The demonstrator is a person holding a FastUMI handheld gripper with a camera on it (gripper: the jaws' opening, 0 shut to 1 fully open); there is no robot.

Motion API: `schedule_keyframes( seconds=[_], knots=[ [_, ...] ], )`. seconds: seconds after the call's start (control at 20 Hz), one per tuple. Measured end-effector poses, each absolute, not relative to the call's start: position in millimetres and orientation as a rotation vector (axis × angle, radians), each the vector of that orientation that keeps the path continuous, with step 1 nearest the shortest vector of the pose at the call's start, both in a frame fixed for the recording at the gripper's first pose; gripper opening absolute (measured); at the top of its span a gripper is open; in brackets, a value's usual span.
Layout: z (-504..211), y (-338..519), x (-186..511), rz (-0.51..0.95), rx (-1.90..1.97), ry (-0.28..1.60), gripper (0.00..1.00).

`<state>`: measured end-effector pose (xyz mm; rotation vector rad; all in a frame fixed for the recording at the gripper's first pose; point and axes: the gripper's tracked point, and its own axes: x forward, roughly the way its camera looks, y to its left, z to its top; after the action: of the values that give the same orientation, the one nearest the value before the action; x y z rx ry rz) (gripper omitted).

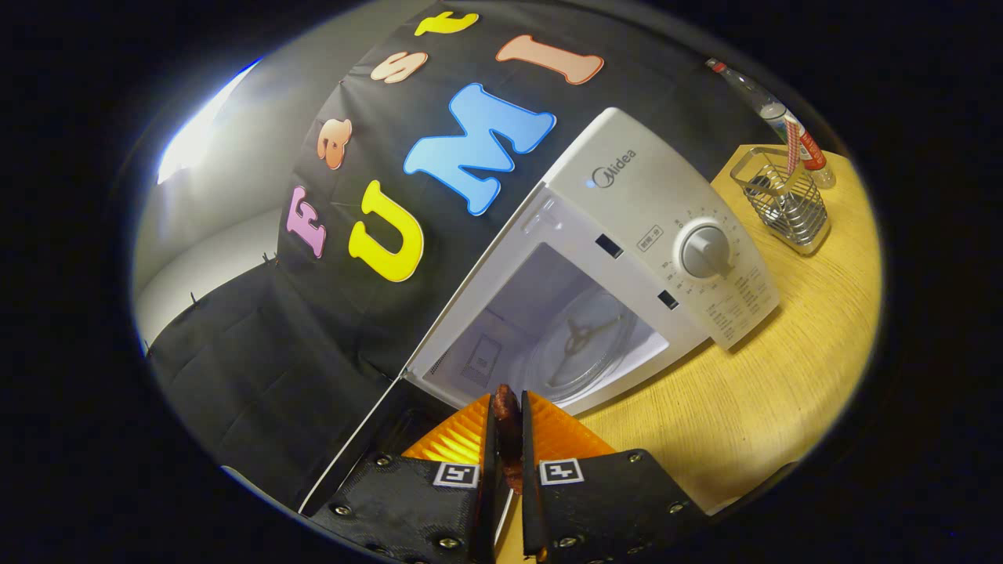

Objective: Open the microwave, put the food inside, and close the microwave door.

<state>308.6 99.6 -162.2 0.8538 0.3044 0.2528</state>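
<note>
A white microwave point(658, 204) stands on the wooden table point(752, 407) with its door point(353, 446) swung open to the left of my fingers. Its cavity holds a glass turntable point(580, 341) and nothing else. My gripper point(508, 415) is just in front of the cavity's lower edge, tilted, and shut on a thin reddish-brown piece of food point(506, 431) that stands up between the two fingers. The food's top pokes out past the fingertips toward the opening.
A wire mesh basket point(783, 204) sits on the table beyond the microwave's dial point(704, 252) side, with a clear bottle point(772, 110) behind it. Bare tabletop lies in front of the control panel.
</note>
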Motion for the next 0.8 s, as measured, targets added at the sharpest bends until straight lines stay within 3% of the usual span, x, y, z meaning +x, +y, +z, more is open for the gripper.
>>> schedule_keyframes(
  seconds=[0.8],
  knots=[
    [-182,111,447,0.073,0.798,0.237,0.13]
  ],
)
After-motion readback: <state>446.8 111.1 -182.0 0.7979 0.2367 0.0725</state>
